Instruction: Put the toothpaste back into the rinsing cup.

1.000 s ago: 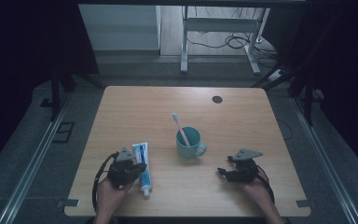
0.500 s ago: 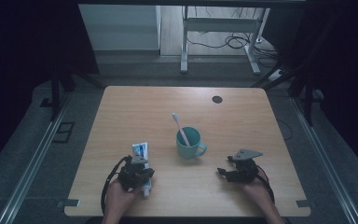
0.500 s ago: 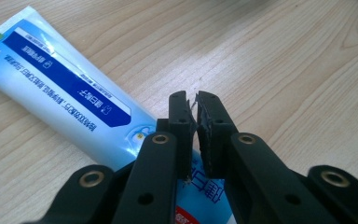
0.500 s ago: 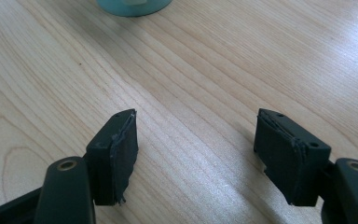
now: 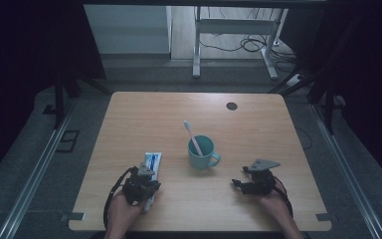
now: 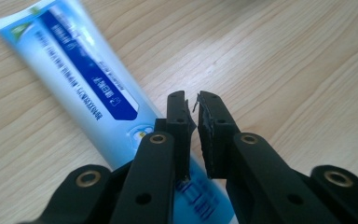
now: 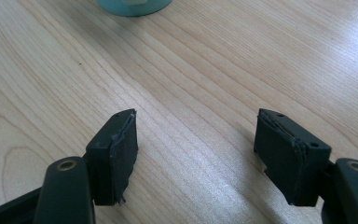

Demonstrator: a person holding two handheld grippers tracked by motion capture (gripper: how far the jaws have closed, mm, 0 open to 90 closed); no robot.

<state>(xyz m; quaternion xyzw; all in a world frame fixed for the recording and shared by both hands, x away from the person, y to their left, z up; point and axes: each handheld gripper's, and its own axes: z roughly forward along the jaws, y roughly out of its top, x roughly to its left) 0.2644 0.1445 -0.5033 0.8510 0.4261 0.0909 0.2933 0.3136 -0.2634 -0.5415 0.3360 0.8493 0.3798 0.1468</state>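
Left gripper (image 6: 192, 122) pinches the toothpaste tube (image 6: 81, 88) near its lower end on the surface (image 5: 258, 124), right gripper (image 7: 196, 149) idle and spread; next likely lifting it toward the cup (image 5: 202, 153).

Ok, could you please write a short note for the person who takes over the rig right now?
Left gripper: fingers shut, over the lower part of the toothpaste tube; a grip on it is not clear.
Right gripper: fingers open, nothing between them, low over the table, right of the teal cup.
Done: the toothbrush stands in the teal cup.
Left: probably the toothpaste tube, which lies flat, left of the teal cup.
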